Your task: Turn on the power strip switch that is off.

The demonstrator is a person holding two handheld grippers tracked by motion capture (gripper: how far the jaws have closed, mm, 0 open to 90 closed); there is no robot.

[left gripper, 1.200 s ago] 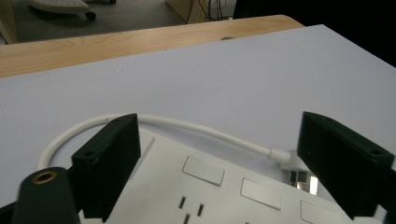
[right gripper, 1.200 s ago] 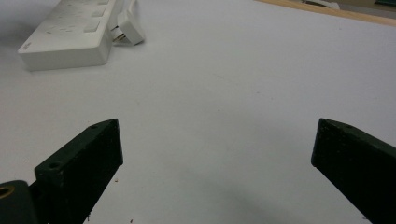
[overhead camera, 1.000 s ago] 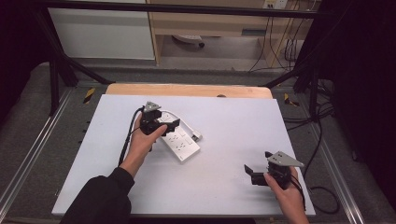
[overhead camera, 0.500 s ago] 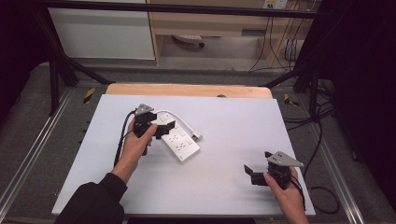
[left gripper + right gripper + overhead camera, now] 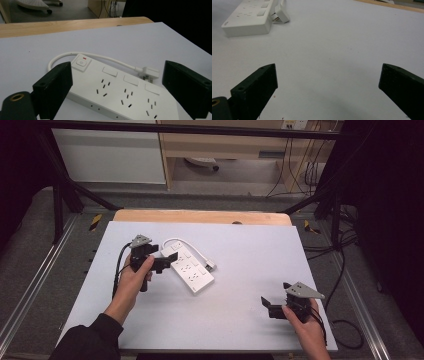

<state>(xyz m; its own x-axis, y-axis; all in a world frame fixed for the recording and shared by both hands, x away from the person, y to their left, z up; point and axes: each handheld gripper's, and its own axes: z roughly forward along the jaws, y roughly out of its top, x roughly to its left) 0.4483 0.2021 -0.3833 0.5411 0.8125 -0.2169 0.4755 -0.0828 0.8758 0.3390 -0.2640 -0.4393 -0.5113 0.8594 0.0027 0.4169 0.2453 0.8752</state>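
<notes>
A white three-socket power strip (image 5: 192, 270) lies flat on the pale table (image 5: 240, 245), its short cable looped behind it and its plug (image 5: 211, 266) at its right side. My left gripper (image 5: 169, 261) stands open just left of the strip's switch end. In the left gripper view the strip (image 5: 120, 92) lies between and beyond the two spread jaws of this gripper (image 5: 117, 72), with the plug (image 5: 150, 73) farther off. My right gripper (image 5: 268, 307) is open near the front right of the table. In the right gripper view it (image 5: 325, 72) has bare table between its jaws, and the strip (image 5: 249, 17) lies far off.
A wooden strip (image 5: 200, 216) runs along the table's back edge. Metal frame rails (image 5: 30, 290) flank the table. Cables (image 5: 345, 270) hang by the right side, and a cabinet (image 5: 110, 155) stands on the floor behind.
My left gripper has drawn back to the left, away from the strip's middle toward its switch end. The strip and my right gripper have stayed where they were.
</notes>
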